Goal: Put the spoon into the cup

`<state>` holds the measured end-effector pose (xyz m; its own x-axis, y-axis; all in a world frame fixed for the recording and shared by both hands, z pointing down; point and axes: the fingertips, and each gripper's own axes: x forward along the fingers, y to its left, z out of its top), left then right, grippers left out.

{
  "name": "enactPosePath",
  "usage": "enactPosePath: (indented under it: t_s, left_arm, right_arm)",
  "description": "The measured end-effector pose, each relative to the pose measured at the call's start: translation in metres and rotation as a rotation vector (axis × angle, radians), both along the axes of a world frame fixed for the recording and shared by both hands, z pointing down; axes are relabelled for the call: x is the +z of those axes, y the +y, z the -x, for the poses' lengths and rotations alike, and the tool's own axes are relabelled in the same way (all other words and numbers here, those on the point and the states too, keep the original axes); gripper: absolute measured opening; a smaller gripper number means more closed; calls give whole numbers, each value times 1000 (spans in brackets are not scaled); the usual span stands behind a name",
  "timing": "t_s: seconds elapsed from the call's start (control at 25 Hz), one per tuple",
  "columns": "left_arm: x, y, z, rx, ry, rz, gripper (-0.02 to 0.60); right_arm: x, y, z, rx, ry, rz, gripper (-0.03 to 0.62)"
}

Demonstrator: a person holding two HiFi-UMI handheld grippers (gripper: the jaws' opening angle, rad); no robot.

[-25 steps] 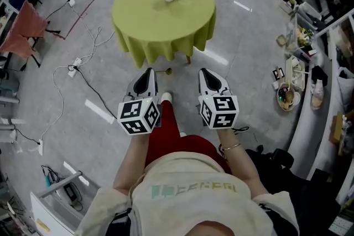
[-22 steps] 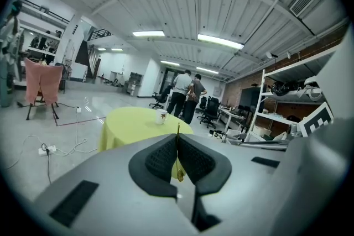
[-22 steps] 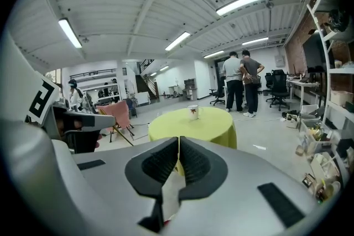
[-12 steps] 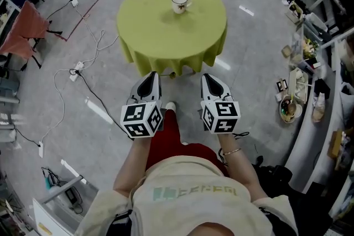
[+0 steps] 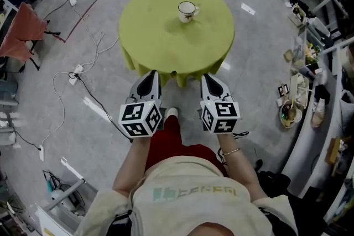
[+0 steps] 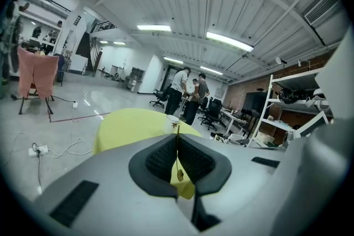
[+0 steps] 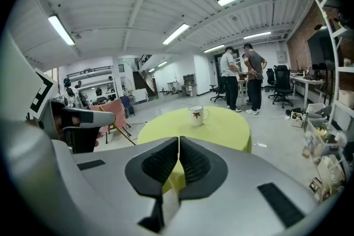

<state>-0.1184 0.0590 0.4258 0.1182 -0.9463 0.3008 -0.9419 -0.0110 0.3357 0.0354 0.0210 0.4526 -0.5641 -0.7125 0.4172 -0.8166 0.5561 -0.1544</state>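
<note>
Left gripper view. Left gripper (image 6: 177,138) clenched on spoon (image 6: 180,174): thin stem upright in the slit between the pads, small golden end low in the gap, upper end rising at centre frame. Table (image 6: 127,127) beyond, centre left. Cup (image 6: 171,119) small, just behind the stem's upper end in the picture, in fact well apart from it.

Right gripper view. Right gripper (image 7: 178,141) pressed shut, nothing between the pads. Cup in plain sight at centre, above the jaws, upright on the far part of the table.

Head view. Table at upper centre, cup toward its far side. Both grippers side by side at mid-frame, tips at about the near edge of the table, well apart from the cup. Spoon too thin to make out here.

Progress, by judgement: spoon picked up and held, not yet at the cup, cup seemingly empty. Left to do: close the gap across the table, bring spoon over the rim, lower it in, let go.
</note>
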Motion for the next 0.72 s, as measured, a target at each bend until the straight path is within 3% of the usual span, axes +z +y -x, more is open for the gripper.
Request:
enactPosePath:
  t_s: [0.72]
  left_arm:
    - [6, -97, 50, 56, 3, 7, 25]
  right_arm:
    - [4, -93, 41, 84, 14, 9, 37]
